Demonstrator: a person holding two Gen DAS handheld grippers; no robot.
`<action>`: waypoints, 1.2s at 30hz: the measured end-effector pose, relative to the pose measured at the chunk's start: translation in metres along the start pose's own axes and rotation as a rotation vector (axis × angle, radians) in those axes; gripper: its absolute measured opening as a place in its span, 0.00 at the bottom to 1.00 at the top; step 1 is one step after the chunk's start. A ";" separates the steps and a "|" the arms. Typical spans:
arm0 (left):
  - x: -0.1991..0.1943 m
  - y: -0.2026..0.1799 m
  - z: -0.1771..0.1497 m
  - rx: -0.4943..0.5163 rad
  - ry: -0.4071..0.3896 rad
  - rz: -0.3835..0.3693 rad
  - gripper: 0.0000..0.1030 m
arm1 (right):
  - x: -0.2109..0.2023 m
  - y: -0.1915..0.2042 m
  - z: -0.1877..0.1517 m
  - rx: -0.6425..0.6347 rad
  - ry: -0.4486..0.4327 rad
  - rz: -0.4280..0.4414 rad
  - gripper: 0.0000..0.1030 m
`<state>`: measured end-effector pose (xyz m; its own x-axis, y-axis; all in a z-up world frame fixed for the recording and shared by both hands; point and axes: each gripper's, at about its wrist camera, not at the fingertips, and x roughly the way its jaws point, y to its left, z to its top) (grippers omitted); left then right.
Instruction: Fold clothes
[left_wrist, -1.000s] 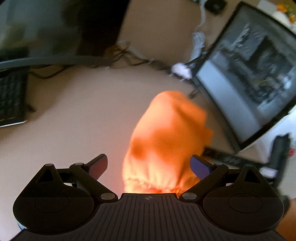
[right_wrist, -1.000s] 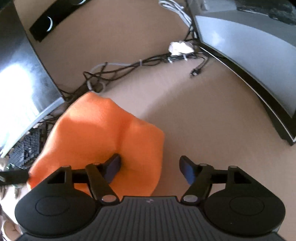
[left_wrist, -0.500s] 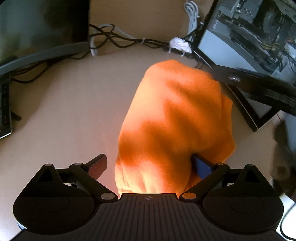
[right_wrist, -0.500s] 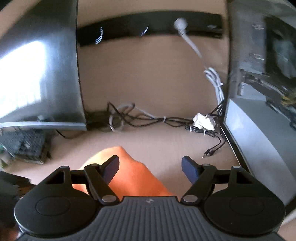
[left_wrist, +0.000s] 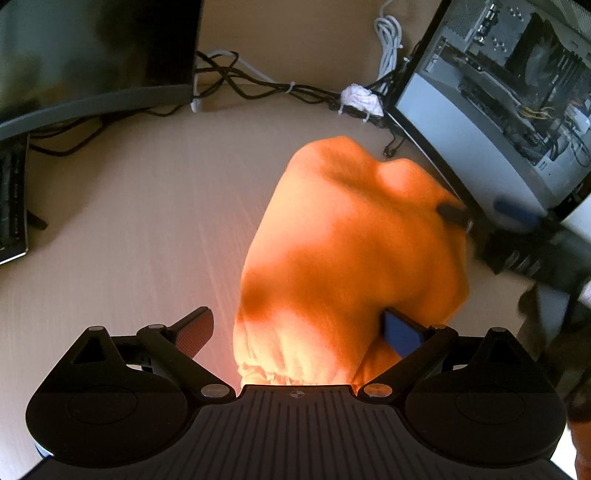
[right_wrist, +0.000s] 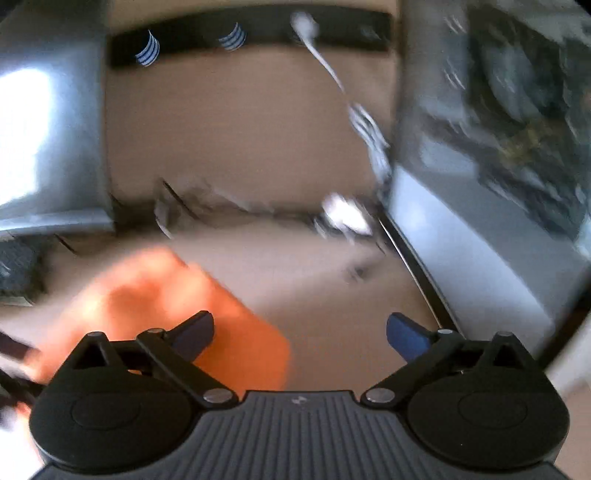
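An orange garment (left_wrist: 351, 258) lies bunched in a mound on the beige desk (left_wrist: 129, 229). My left gripper (left_wrist: 299, 328) is open, its jaws wide apart around the garment's near end; the right finger (left_wrist: 400, 332) presses into the cloth. The other gripper's finger (left_wrist: 452, 216) touches the garment's far right side. In the blurred right wrist view the garment (right_wrist: 155, 295) lies at lower left. My right gripper (right_wrist: 299, 332) is open, with its left finger (right_wrist: 194, 332) over the cloth's edge and its right finger over bare desk.
A curved monitor (left_wrist: 92, 62) stands at the back left, with a keyboard (left_wrist: 13, 206) at the left edge. An open computer case (left_wrist: 498, 103) stands at the right. Tangled cables (left_wrist: 258, 88) run along the back of the desk.
The right gripper has moved fast and dipped back down toward the garment's right side; its view is motion-blurred. The left gripper has barely moved. The garment's far end has slumped slightly.
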<state>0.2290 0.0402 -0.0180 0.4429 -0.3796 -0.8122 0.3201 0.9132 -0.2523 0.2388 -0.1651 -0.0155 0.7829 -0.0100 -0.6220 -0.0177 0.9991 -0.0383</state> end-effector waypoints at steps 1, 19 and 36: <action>0.000 -0.003 0.000 0.010 0.002 -0.006 0.98 | 0.012 0.000 -0.008 -0.013 0.048 -0.021 0.97; -0.031 0.002 0.024 -0.047 -0.167 -0.255 0.97 | -0.025 -0.006 -0.002 0.011 0.020 0.059 1.00; 0.039 0.045 0.032 -0.332 0.094 -0.309 0.97 | -0.045 0.036 -0.021 -0.078 0.100 0.198 1.00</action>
<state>0.2878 0.0618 -0.0439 0.2863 -0.6405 -0.7126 0.1331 0.7631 -0.6325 0.1896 -0.1294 -0.0054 0.6937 0.1779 -0.6979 -0.2157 0.9759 0.0344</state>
